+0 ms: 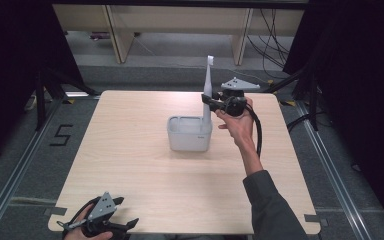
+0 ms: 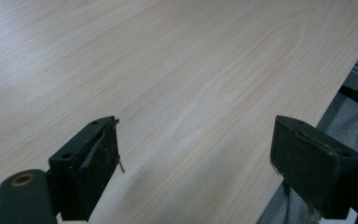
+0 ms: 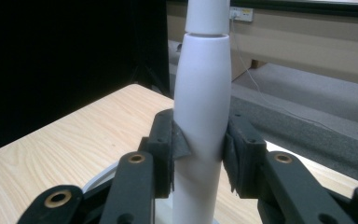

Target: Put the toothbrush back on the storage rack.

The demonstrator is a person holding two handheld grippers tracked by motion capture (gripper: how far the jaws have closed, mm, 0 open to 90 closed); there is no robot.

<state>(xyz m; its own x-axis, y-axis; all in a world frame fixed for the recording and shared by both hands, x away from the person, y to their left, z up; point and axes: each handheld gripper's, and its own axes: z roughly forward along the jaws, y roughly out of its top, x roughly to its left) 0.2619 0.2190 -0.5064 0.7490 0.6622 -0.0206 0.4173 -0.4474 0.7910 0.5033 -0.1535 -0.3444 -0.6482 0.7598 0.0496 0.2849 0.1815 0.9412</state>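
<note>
Work: the right gripper (image 1: 211, 101) is putting a white electric toothbrush (image 1: 208, 95) into, or lifting it out of, the white holder (image 1: 190, 133); the pictures are not showing which
Done: the toothbrush is already gripped and standing over the holder's right rear corner, its lower end reaching down to the holder's rim
Left: I am judging that either the seating in the holder or the lift clear of it is still to come, and then the release; whether the base is already sitting inside the holder I cannot tell, since the wall is hiding it
Toothbrush place: at the right rear corner of the holder, above it and touching or just inside its rim
Toothbrush axis: the long axis is running nearly upright, leaning only slightly; the brush head is pointing up, away from the holder, and the thick handle end is pointing down into it
Right gripper: it is clamping the toothbrush (image 3: 200, 116) handle between both pads, just right of the holder and above its rim
Left gripper: its jaws (image 2: 191, 158) are standing wide apart with nothing between them, resting at the near left edge of the desk (image 1: 130, 165), well apart from the holder
Holder: it is sitting upright near the middle of the desk, open side up
</note>
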